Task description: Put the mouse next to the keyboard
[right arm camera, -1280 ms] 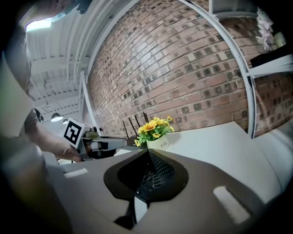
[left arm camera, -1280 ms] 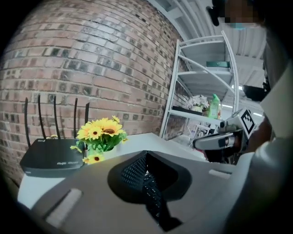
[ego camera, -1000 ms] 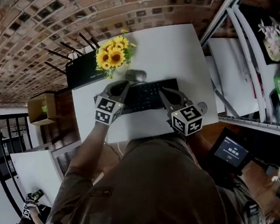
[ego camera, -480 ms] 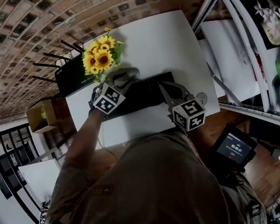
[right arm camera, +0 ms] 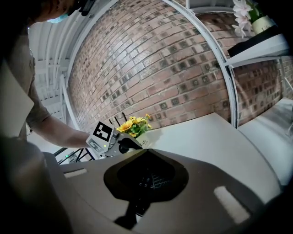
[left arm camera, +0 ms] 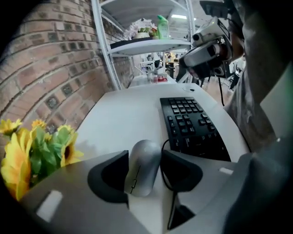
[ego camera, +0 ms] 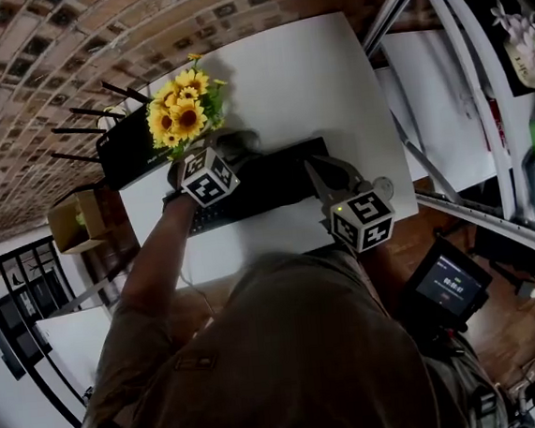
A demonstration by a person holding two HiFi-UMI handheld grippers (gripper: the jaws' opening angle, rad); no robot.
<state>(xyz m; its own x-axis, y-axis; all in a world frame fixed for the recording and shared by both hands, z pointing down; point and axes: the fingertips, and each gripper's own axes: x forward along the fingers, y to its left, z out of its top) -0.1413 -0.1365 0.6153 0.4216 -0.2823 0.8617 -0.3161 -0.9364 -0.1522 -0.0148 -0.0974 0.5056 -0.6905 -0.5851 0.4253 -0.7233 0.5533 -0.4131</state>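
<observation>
A silver wired mouse [left arm camera: 143,167] lies on the white table [ego camera: 310,72], just beyond the left end of the black keyboard [ego camera: 269,182] and beside the sunflowers. My left gripper [left arm camera: 145,155] points steeply down over it. Its jaws have just been opening and now stand either side of the mouse, very close to its flanks, open. From above, the left gripper [ego camera: 229,154] hides most of the mouse [ego camera: 238,141]. My right gripper [ego camera: 318,168] hovers above the keyboard's right half, shut and empty; its tips [right arm camera: 146,151] meet over the keys.
A vase of sunflowers [ego camera: 181,113] stands right behind the mouse, with a black router [ego camera: 130,154] and its antennas further left. A metal shelf frame [ego camera: 399,17] runs along the table's right side. A cardboard box [ego camera: 75,222] sits off the table's left edge.
The left gripper has rolled and come down from the keyboard's left end onto the mouse, and its jaws have opened around it. The right gripper has barely shifted.
</observation>
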